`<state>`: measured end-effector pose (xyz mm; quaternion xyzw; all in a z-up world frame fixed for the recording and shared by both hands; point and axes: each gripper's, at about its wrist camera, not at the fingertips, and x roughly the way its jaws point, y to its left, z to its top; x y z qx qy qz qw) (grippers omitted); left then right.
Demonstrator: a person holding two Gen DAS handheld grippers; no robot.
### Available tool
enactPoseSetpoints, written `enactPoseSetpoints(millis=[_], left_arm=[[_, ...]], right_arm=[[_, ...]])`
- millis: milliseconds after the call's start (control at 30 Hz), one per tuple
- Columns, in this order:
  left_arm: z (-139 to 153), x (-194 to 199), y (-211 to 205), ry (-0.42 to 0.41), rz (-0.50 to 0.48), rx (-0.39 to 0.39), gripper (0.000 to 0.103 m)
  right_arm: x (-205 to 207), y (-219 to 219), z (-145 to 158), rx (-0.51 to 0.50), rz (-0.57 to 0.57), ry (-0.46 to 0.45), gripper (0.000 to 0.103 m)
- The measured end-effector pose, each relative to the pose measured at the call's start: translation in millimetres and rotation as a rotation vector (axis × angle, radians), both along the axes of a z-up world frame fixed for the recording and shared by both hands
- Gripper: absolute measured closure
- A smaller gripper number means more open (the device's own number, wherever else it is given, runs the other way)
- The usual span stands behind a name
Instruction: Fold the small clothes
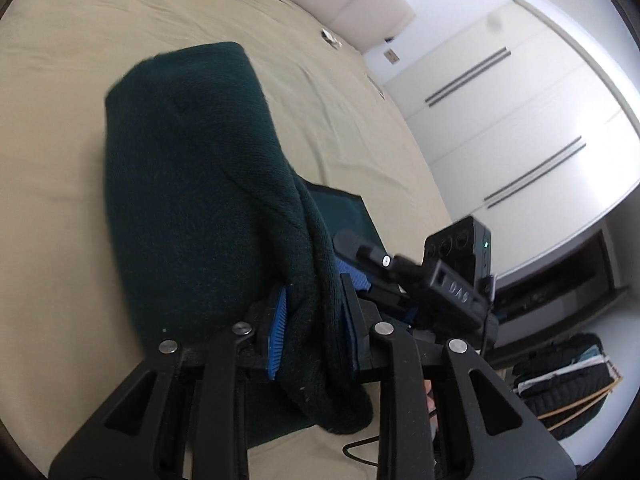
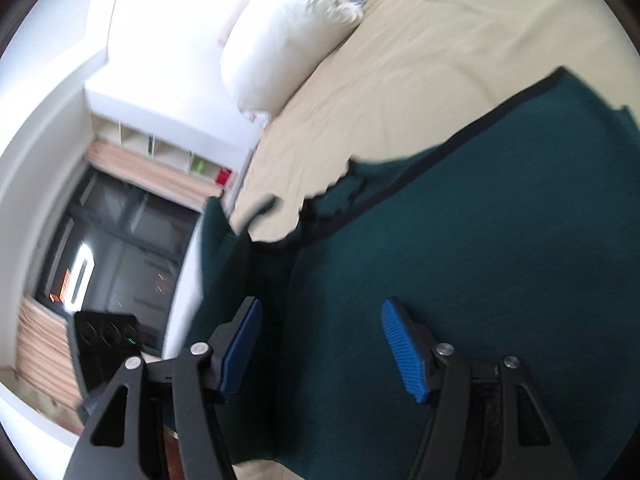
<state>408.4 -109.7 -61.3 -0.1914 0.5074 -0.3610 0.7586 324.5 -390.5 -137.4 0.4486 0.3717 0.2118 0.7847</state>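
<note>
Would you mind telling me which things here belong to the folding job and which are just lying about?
Part of the job:
- dark green sweater
- left gripper, shut on a bunched fold of it
- right gripper, open over it
- bed sheet it lies on

Lying about:
- white pillow
- wardrobe doors
- bag on the floor

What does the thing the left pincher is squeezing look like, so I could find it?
Look at the big beige bed. Lying on it is a dark green knitted garment, bunched between the left gripper pads. It is the only dark, woolly thing on the pale sheet.
</note>
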Motion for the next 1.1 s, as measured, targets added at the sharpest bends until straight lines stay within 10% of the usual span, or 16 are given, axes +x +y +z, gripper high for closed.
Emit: enactPoseSetpoints(millis=[400,533,667,1100], left_arm=[[-47.2,-24.7,-110.8,0.008,-0.209,0.025,0.080],[-12.3,-37.0,-71.7,-0.135,-0.158,-0.014,0.076],[3.1,-30.9,-17.2,-0.204,-0.024,-0.069,0.040],[-39.7,-33.4,5.0,-0.138,0.072,-0.104,0.040]], right_arm=[[7.8,-42.7,-22.4,0.072,0.019,0.075,0.035],[14.5,-33.2,-13.3,0.015,0.046,0.093,0.035],[28.9,-16.8,-4.8,-0.068,0.089,0.124,0.035],[57.3,26.9,11.0,-0.180,0.209,0.142,0.036]])
